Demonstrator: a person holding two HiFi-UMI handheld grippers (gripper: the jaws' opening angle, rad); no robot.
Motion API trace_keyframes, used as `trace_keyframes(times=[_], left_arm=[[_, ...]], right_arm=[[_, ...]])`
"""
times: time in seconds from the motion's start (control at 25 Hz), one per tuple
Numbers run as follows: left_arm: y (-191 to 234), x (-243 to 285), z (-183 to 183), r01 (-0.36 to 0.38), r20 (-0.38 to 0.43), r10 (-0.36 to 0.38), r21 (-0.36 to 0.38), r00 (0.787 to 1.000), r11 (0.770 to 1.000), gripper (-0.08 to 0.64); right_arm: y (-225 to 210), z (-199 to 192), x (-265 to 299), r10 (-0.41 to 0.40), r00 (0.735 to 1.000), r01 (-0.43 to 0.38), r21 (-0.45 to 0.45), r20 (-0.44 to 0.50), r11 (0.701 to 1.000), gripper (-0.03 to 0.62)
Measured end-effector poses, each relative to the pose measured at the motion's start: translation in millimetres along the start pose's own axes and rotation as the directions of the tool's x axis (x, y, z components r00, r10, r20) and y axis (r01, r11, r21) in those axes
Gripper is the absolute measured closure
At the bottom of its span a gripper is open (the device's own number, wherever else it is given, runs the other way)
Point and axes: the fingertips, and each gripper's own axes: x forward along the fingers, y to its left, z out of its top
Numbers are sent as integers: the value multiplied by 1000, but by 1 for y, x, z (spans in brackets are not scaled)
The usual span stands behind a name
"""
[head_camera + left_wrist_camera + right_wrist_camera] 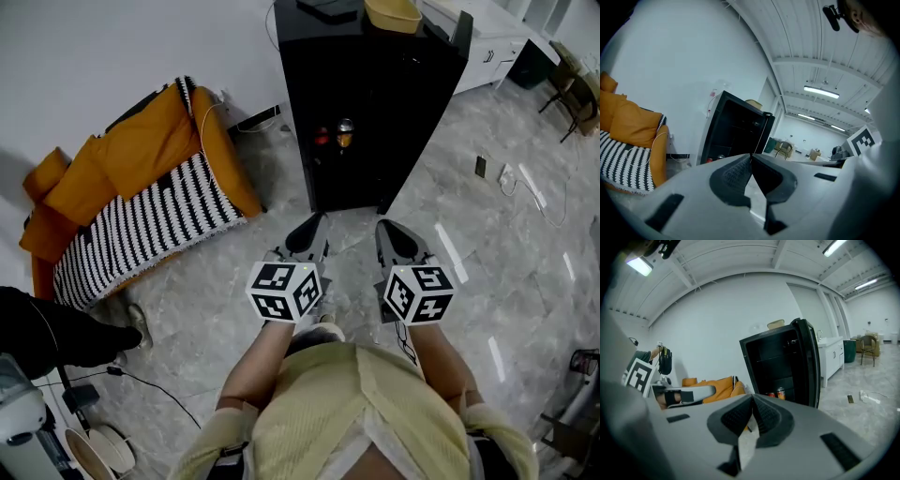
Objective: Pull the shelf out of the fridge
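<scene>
A black fridge (pixel 361 103) stands open on the marble floor ahead of me, its door (pixel 457 47) swung to the right. Its dark inside shows shelves (pixel 777 360) in the right gripper view. Two drink cans (pixel 334 135) stand at the bottom. My left gripper (pixel 314 225) and right gripper (pixel 384 230) are held side by side a short way in front of the fridge, pointing at it and touching nothing. Both are shut and empty. In the left gripper view the left gripper (pixel 751 156) has its jaws together, and the fridge (pixel 736 133) is ahead.
An orange sofa (pixel 141 150) with a striped blanket (pixel 141 225) is left of the fridge. A basket (pixel 392 13) sits on top of the fridge. A phone (pixel 480 166) and a cable (pixel 530 187) lie on the floor at right. A white cabinet (pixel 492 42) stands behind.
</scene>
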Motion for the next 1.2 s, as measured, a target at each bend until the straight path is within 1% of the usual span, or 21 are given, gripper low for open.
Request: trace_keyframes(times=[0.4, 0.6, 0.72, 0.92, 1.08, 1.2], left_arm=[[31, 16, 10, 53, -15, -53, 20, 998, 998, 528], [28, 29, 12, 80, -16, -79, 23, 997, 997, 528], [29, 38, 17, 88, -12, -87, 29, 996, 996, 528], [35, 58, 31, 75, 29, -75, 4, 997, 997, 528], [44, 80, 41, 41, 52, -40, -18, 998, 999, 528], [44, 101, 42, 22, 57, -20, -39, 998, 999, 528]], right_arm=[[12, 7, 37, -47, 999, 47, -14, 4, 999, 563], [4, 13, 46, -66, 998, 66, -13, 12, 998, 563], [-2, 23, 54, -68, 997, 68, -8, 33, 998, 563], [-19, 36, 74, -77, 995, 78, -5, 56, 997, 563], [-29, 45, 94, -74, 996, 74, -8, 55, 997, 563], [-40, 51, 106, -56, 997, 57, -15, 49, 998, 563]])
